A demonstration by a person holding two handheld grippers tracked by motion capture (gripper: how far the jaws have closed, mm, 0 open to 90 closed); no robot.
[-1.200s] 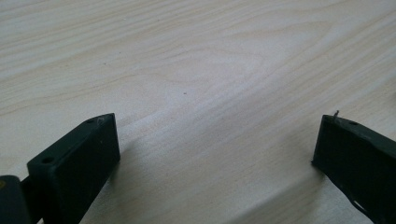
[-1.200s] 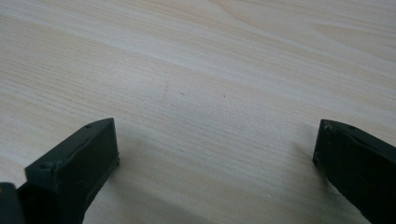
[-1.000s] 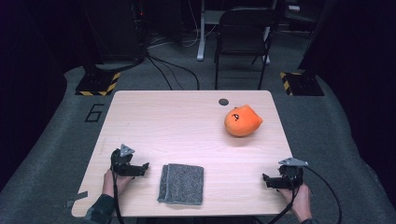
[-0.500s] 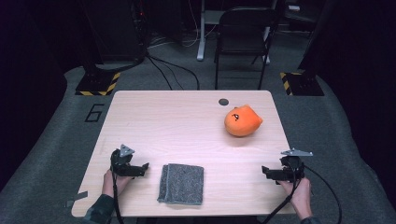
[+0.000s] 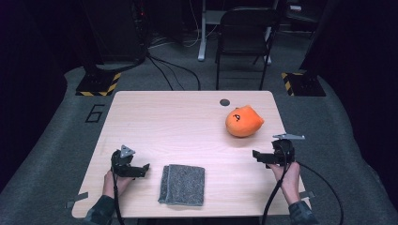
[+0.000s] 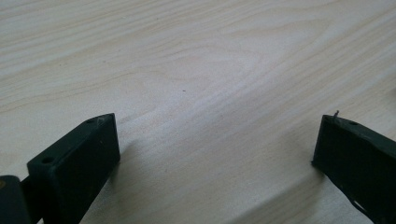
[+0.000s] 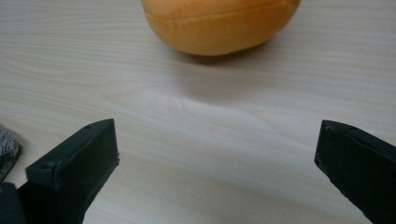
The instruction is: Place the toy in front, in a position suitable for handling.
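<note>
Right claw has shifted since the earlier frames: it sat nearer the worktop's near right corner, now it's farther up the right side, closer to the orange plush, w/ its grey plate raised. Left claw hasn't moved.

Right claw jaws are spread wide in the right gripper view, nothing btwn them but bare wood; plush sits just beyond, not touching either jaw. It points left across the worktop, held by a hand coming in from the near edge.

Left claw jaws also spread wide in the left gripper view, empty, only wood grain ahead. Its hand is at the near left, claw aimed right toward the grey folded cloth, just beside it but apart.

Plush rests on the far right part of the worktop, small black face marking on top. Cloth lies flat near the near edge, btwn the two claws, closer to the left one. Small dark round spot sits by the far edge, just beyond the plush. Cloth corner peeks in at the left of the right gripper view.
</note>
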